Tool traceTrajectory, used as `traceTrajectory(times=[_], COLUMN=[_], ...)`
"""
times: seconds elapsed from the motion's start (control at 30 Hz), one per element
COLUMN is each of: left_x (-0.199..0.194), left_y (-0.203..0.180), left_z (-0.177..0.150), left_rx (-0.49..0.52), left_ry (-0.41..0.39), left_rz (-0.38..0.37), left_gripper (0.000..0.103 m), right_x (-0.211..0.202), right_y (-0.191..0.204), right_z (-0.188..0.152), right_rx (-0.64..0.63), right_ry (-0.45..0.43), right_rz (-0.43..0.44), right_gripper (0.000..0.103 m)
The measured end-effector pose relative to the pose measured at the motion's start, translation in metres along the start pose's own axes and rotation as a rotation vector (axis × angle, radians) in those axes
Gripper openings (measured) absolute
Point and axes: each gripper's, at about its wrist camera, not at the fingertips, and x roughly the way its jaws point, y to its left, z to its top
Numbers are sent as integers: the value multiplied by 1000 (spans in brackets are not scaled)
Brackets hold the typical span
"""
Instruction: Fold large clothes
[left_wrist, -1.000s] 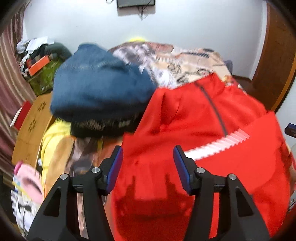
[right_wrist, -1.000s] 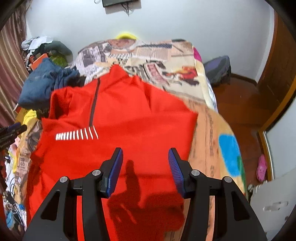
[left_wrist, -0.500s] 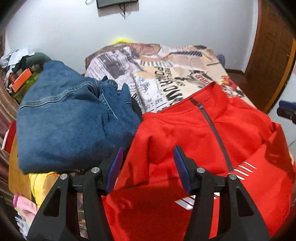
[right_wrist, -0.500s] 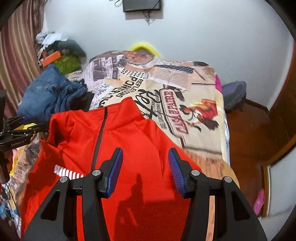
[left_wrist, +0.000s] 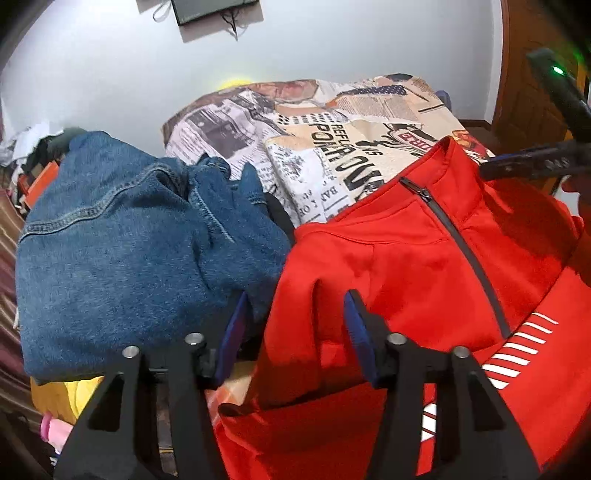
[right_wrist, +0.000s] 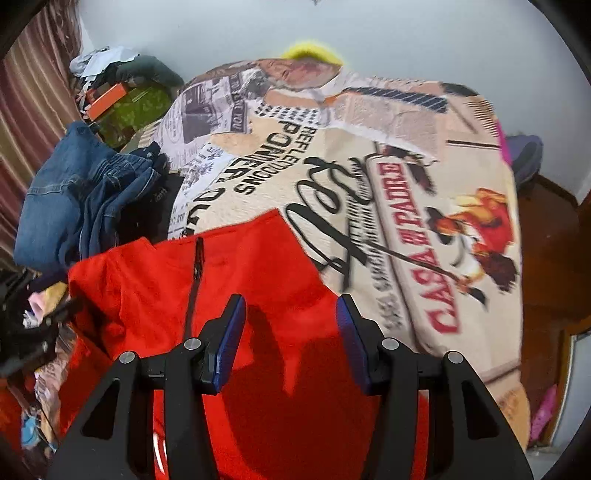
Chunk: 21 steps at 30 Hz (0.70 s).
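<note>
A red zip-neck pullover (left_wrist: 417, 258) with white chest stripes lies on the bed, collar pointing away; it also shows in the right wrist view (right_wrist: 229, 280). My left gripper (left_wrist: 295, 314) is open, low over the pullover's left shoulder edge, with a raised fold of red cloth between the jaws. My right gripper (right_wrist: 290, 315) is open and empty, just above the pullover's right shoulder. The right gripper also shows at the far right of the left wrist view (left_wrist: 535, 162).
A heap of blue denim (left_wrist: 129, 240) lies left of the pullover, over yellow and pink clothes (left_wrist: 62, 398). The bed has a newspaper-print cover (right_wrist: 369, 177). Clutter (right_wrist: 118, 96) sits by the striped curtain. A wooden door (left_wrist: 532, 74) and floor are on the right.
Both grippers have moved forward and lower toward the pullover's collar end, so the garment and denim look larger. Both stay open.
</note>
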Motion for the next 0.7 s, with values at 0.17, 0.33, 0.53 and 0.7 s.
traceTrajectory(times=[0.17,0.33,0.53,0.7], left_x=[-1,-5,-36,-76], left_y=[7,12,7,3], left_z=[-6,-9,-9,-13], left_rx=[-8,-36,-46,-46], left_ry=[-13,-6,-49,-94], left_rz=[32,-12,-57,-61], left_gripper=[12,1,0,0], right_x=[27,20,-33,-90], right_y=[8,12,31,44], right_z=[9,4,-9,-31], right_rx=[-12,9,-30,-51], right_ry=[44,27,-57,-123], right_rz=[-42,-11,16,48], right_gripper=[47,16,7,7])
